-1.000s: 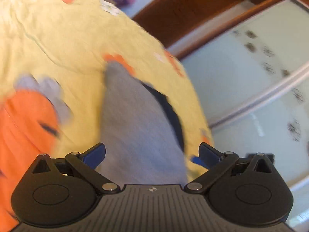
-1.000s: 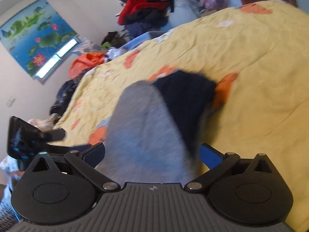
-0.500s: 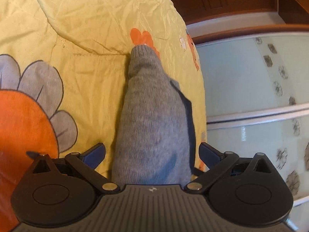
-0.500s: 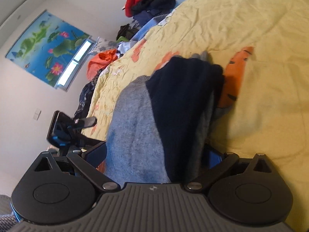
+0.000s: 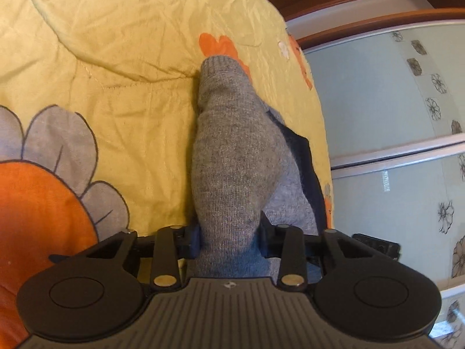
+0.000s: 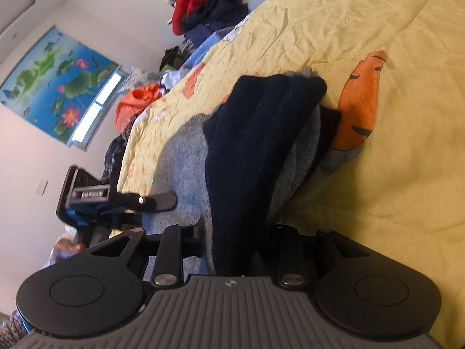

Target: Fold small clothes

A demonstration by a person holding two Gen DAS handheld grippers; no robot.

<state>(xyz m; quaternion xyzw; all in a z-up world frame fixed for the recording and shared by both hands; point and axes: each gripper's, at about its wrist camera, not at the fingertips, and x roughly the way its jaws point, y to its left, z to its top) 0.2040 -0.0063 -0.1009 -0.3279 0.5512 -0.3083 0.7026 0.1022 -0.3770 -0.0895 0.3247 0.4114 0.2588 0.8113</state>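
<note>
A small grey knit sweater with dark navy parts lies on a yellow bedspread. My left gripper is shut on a grey fold of it; a grey sleeve with a ribbed cuff stretches away from the jaws. In the right wrist view my right gripper is shut on the sweater's navy part, with grey layers bunched under it. The left gripper shows at the left of that view, at the sweater's grey edge.
The bedspread has orange and grey flower prints. A pile of clothes sits at the far end of the bed. A wardrobe with pale sliding doors stands beyond the bed's edge. A lotus picture hangs on the wall.
Both grippers went from open around the sweater to shut on it. The left one pinches the grey fold, the right one the navy part.
</note>
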